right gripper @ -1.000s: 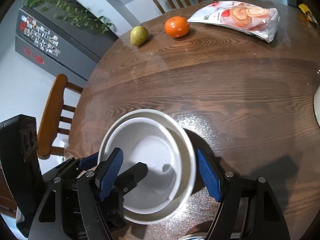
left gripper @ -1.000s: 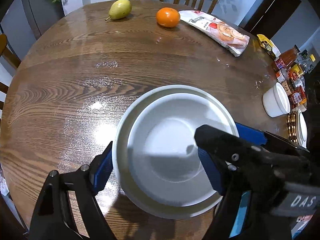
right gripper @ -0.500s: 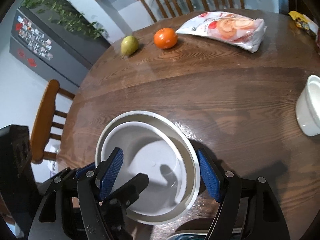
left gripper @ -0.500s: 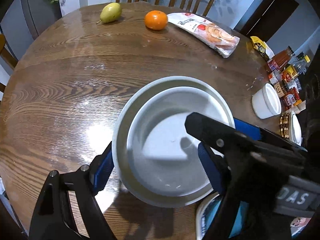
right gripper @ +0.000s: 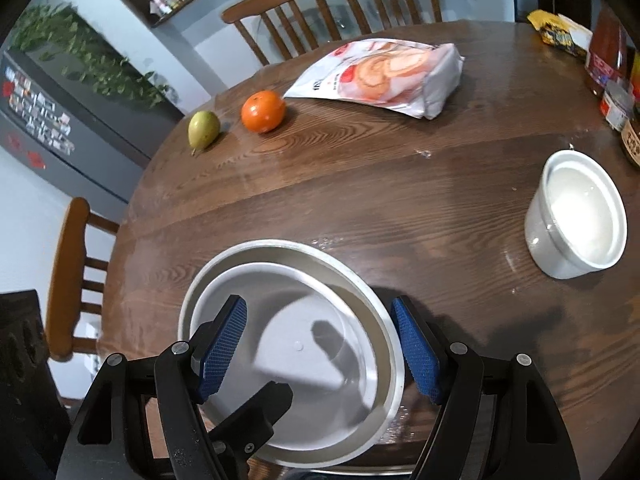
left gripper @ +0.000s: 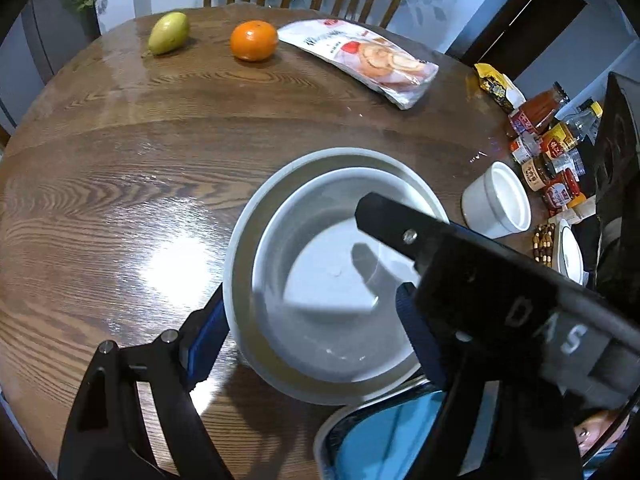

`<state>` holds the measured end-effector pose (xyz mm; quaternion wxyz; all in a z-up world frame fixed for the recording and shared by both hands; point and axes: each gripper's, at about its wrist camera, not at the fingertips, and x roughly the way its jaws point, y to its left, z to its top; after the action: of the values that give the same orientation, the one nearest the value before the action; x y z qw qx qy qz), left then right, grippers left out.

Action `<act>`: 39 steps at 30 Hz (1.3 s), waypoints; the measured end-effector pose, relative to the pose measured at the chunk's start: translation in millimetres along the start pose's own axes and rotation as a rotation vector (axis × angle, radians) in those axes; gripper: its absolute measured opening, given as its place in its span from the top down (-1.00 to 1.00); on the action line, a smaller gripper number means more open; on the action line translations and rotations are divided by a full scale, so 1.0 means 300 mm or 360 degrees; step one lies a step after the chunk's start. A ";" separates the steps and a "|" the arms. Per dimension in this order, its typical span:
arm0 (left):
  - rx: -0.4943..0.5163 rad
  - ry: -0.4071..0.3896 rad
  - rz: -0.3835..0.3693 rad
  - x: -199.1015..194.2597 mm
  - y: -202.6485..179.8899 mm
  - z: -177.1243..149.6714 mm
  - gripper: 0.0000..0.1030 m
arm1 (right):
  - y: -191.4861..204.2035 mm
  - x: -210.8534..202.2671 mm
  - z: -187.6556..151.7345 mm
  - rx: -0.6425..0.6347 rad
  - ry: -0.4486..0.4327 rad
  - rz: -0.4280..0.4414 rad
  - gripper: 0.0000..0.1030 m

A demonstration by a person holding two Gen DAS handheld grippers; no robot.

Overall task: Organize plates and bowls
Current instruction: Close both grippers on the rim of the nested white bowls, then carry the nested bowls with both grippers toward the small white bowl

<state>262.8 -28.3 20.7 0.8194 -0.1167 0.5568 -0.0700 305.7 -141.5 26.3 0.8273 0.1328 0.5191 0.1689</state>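
Note:
Two nested white bowls [left gripper: 320, 280] hang a little above the wooden table [left gripper: 120, 160], casting a shadow on it. My left gripper [left gripper: 312, 332] straddles the stack, one blue pad outside the left rim and the other at the right side. My right gripper [right gripper: 320, 348] holds the same bowls [right gripper: 304, 344]: its right pad presses the outer rim, while its left pad sits over the inner bowl. One black right-gripper finger [left gripper: 408, 236] crosses the stack. A left-gripper finger [right gripper: 260, 408] shows inside the bowl. A small white bowl [right gripper: 576, 216] stands to the right.
A teal-lined dish [left gripper: 384, 432] lies under the stack's near edge. A pear [left gripper: 168, 34], an orange [left gripper: 254, 40] and a snack bag [left gripper: 368, 60] lie at the far side. Sauce bottles and jars [left gripper: 548, 140] and another white dish [left gripper: 570, 252] crowd the right edge. Chairs ring the table.
Both grippers have carried the stacked bowls to the right, toward the small white bowl, which now shows fully. The teal-lined dish has come into view beneath the stack.

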 end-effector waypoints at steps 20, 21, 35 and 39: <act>-0.0061 0.0047 -0.0071 0.043 0.007 -0.006 -0.54 | -0.034 0.037 0.009 0.0034 0.0042 -0.0064 -0.50; -0.0061 0.0034 -0.0071 0.034 0.007 -0.007 -0.56 | -0.033 0.029 0.009 0.0035 0.0029 -0.0061 -0.50; -0.0064 -0.0226 -0.0049 -0.111 0.014 -0.022 -0.70 | -0.016 -0.182 0.004 -0.0039 -0.0298 -0.0185 -0.65; -0.0048 -0.0270 -0.0049 -0.137 0.010 -0.030 -0.72 | -0.007 -0.226 -0.003 -0.0059 -0.0353 -0.0161 -0.66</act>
<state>239.2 -16.5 53.6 0.8607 -0.1432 0.4844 -0.0642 277.6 -171.7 80.3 0.8894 0.1089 0.4273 0.1208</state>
